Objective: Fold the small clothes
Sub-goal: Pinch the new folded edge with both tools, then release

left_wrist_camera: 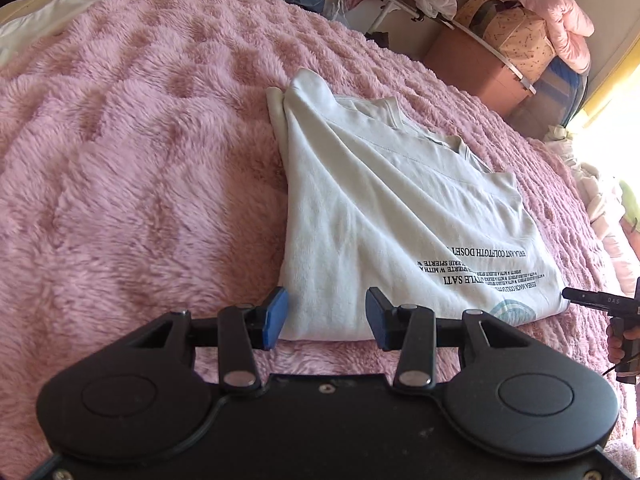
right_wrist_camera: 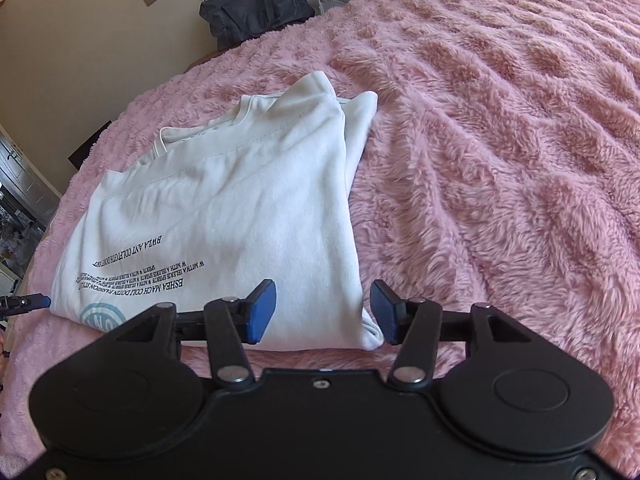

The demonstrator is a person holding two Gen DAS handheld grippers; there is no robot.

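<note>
- Claws first: the left claw (left_wrist_camera: 322, 318) is spread wide with nothing between its blue pads, poised at the near hem of the white T-shirt (left_wrist_camera: 384, 216); the right claw (right_wrist_camera: 324, 312) is spread the same way and empty, straddling the near right corner of the shirt.
- Shirt lies partly folded on the fluffy pink blanket (left_wrist_camera: 140, 160) of the bed, one side already turned in over the body, printed lettering (right_wrist_camera: 148, 276) and a blue round logo near the hem.
- Risk at the hem: the near edge looks several layers thick, so a shallow pinch may catch only the top layer, and the fold underneath would peel open on the lift.
- Risk from the pile: the blanket is deep and soft, and a claw pushed low could bite fur along with cloth and drag the whole shirt askew.
- Risk across the width: each claw sits near a different corner, and if one lifts sooner or higher, I'd expect the crease to run crooked.
- Farther off, the collar end with its tucked sleeve (right_wrist_camera: 356, 120) is bunched and uneven; bringing the hem over it would likely trap that lump.
- Beyond the bed's edge, a dark bag (right_wrist_camera: 256, 4) and clutter sit well apart from the work.
</note>
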